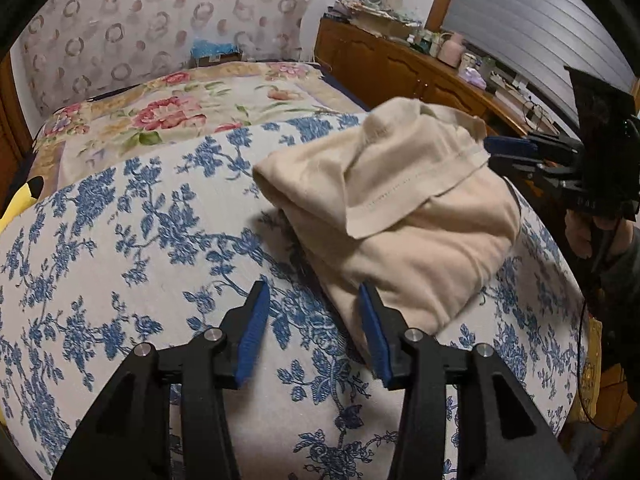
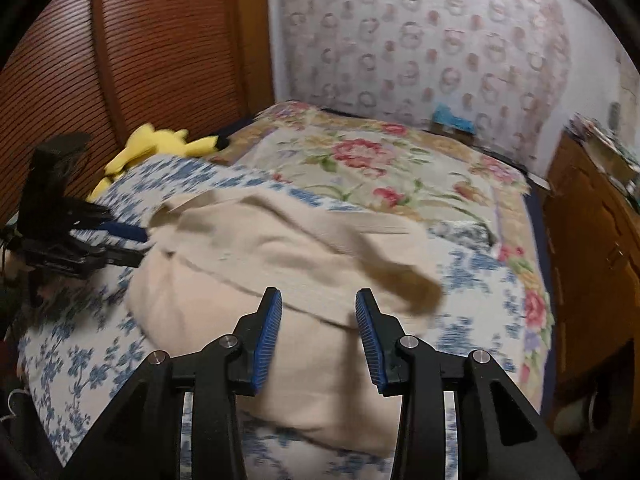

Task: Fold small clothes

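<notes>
One cream garment point(image 1: 400, 216) lay partly folded on a blue-and-white floral bedspread point(image 1: 120, 240), bunched into a thick bundle whose long axis ran from the near edge of the bed diagonally away toward the wooden sideboard point(image 1: 400, 68) in the left wrist view. A single hemmed flap point(image 1: 416, 184) was turned back over the top of the bundle, its stitched edge drooping toward the camera. The left gripper point(image 1: 314, 320) hovered low over the spread with its jaws spread wide and holding nothing, one blue pad point(image 1: 372, 332) just beside the bundle's near corner. The right gripper point(image 2: 318, 328) hung above the same garment point(image 2: 280, 280), likewise gaping wide with nothing held; whether it touched the cloth could not be told from the blurred frame. Each tool appeared at the edge of the other's view. Beyond the spread lay a second cover, one pink-flowered quilt point(image 2: 380, 160), and one yellow plush toy point(image 2: 160, 148) sat against the slatted wooden panel point(image 2: 120, 60).
</notes>
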A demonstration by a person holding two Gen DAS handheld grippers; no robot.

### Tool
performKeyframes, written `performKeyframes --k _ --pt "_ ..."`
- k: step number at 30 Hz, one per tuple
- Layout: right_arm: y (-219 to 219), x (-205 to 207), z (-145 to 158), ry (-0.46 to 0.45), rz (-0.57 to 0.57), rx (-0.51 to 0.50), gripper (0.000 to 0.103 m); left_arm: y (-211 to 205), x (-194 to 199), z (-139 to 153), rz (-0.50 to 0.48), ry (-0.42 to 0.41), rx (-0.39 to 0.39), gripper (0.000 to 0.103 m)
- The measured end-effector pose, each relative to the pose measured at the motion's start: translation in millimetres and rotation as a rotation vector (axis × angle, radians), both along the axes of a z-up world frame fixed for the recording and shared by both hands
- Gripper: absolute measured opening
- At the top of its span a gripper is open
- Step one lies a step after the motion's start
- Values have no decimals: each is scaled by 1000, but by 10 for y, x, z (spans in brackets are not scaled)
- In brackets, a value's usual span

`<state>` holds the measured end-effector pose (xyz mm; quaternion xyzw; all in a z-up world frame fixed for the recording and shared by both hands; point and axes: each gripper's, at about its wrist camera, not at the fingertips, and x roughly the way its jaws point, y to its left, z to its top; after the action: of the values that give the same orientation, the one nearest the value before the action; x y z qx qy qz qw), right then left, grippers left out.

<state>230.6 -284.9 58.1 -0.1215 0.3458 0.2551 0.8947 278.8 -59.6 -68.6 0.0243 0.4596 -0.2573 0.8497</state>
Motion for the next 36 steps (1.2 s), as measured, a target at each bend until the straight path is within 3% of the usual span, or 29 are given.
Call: performKeyframes --k 9,11,15,22,25,31,36 --pt "141 285 -76 15 49 -87 38 -59 131 -35 10 10 0 58" --pt "159 363 -67 8 70 -97 10 -66 168 -5 17 4 -6 58" --pt "173 440 -25 -41 91 -96 3 -90 264 64 28 -17 -11 58" --pt "207 796 156 -108 2 -71 3 -59 528 134 87 -55 -29 58" --pt "179 925 146 -90 -64 -64 3 34 678 144 144 -57 -57 58" --pt "188 928 150 -60 -143 -54 35 205 865 95 223 -55 -55 58" --pt "109 889 216 -48 -179 -34 36 258 837 41 231 -47 -48 58"
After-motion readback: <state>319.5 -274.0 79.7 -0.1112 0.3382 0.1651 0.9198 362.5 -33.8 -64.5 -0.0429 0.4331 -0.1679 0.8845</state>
